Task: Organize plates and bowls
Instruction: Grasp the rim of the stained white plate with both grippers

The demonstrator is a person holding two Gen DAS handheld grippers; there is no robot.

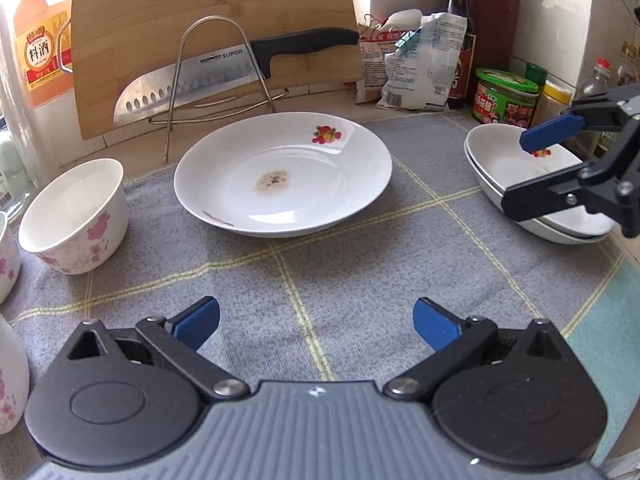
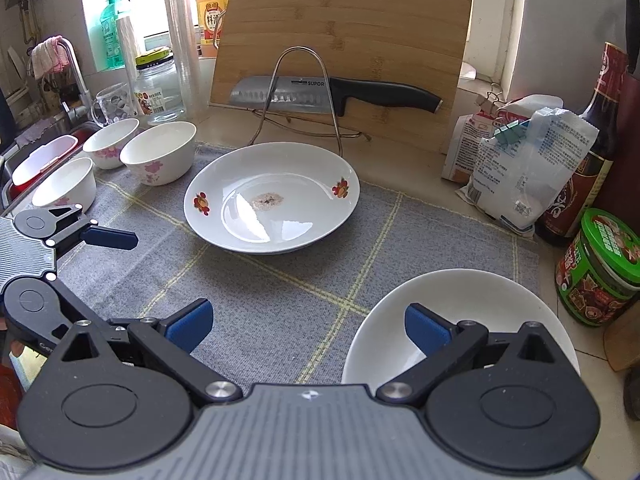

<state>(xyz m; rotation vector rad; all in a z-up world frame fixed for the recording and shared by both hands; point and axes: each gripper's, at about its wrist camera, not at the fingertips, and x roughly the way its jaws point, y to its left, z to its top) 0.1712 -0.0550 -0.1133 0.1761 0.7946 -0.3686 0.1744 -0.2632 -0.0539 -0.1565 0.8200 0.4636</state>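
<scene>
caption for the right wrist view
Open right tool hovers by a white plate stack; stained plate ahead.

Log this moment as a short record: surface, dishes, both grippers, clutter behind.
surface: grey checked cloth on a kitchen counter
centre: large white plate with fruit motif, brownish residue at its middle
right side: stacked plates, at least two, nested
left side: floral bowls, four in the right wrist view, upright and apart
left gripper: open, empty, over the cloth
right gripper: open, empty, over the rim of the stacked plates
behind: knife in a wire rack, against a cutting board
</scene>
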